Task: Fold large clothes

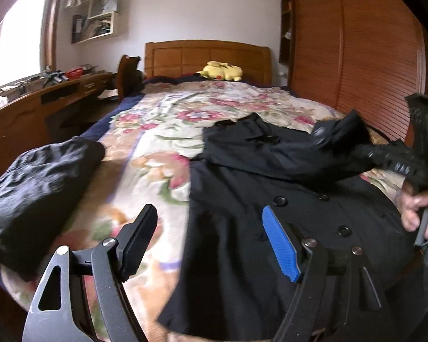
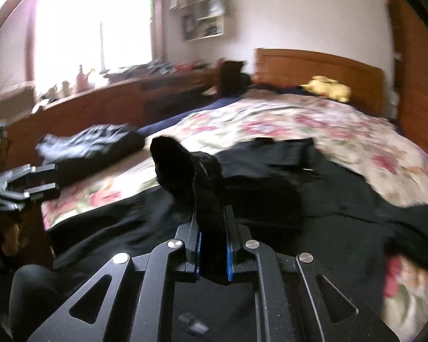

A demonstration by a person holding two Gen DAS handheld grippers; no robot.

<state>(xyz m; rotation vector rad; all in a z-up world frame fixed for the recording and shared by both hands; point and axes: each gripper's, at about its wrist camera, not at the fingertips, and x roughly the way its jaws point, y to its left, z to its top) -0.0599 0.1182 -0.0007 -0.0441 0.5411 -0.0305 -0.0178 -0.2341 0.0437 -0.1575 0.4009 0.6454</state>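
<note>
A large black buttoned coat (image 1: 271, 199) lies spread on the floral bedspread (image 1: 162, 131). My left gripper (image 1: 208, 242) is open and empty, low over the coat's left edge near the foot of the bed. My right gripper (image 2: 212, 222) is shut on the coat's black sleeve (image 2: 182, 171), lifting it above the coat (image 2: 271, 199). In the left wrist view the right gripper (image 1: 371, 154) appears at the right, holding the sleeve (image 1: 336, 134) over the coat's chest. The left gripper (image 2: 42, 182) shows open at the left of the right wrist view.
A folded black garment (image 1: 37, 182) lies on the bed's left near corner, also in the right wrist view (image 2: 91, 148). A yellow plush toy (image 1: 219, 71) sits by the wooden headboard (image 1: 208, 57). A desk (image 1: 42, 99) runs along the left; a wooden wardrobe (image 1: 356, 57) stands right.
</note>
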